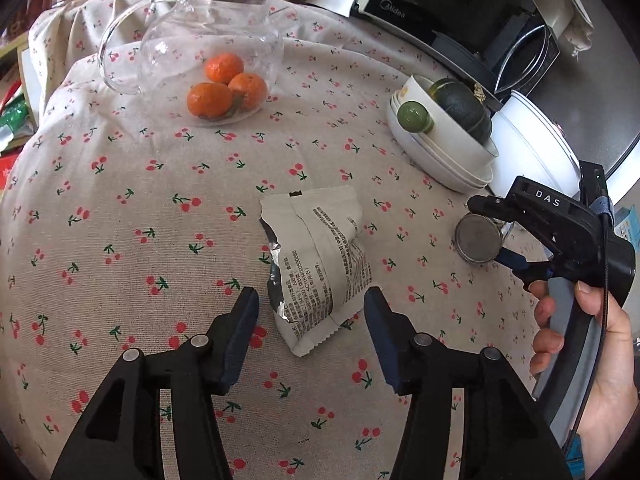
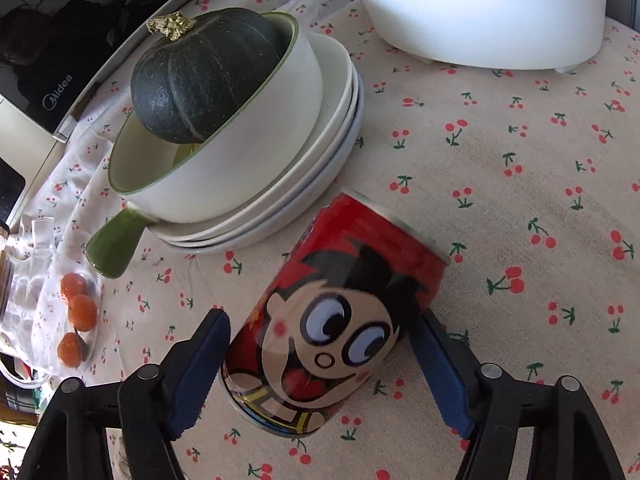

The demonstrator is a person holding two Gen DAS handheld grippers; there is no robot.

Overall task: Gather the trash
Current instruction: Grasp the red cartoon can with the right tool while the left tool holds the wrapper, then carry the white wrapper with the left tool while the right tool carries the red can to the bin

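A torn white snack wrapper (image 1: 320, 256) with a silver lining lies flat on the cherry-print tablecloth (image 1: 140, 200). My left gripper (image 1: 312, 300) is open just above the cloth, its fingers on either side of the wrapper's near end, not touching it. A red cartoon-face can (image 2: 336, 320) sits between the fingers of my right gripper (image 2: 324, 332), whose blue pads press its sides. In the left wrist view the right gripper (image 1: 496, 236) holds the can (image 1: 478, 238) end-on, low over the cloth at the right.
A glass teapot (image 1: 208, 40) with three tangerines (image 1: 226, 86) stands at the back. Stacked white plates hold a green-handled bowl (image 2: 240, 152) and a dark squash (image 2: 204, 76). A white Royalstar cooker (image 2: 480, 12) and a Midea microwave (image 1: 440, 16) lie behind.
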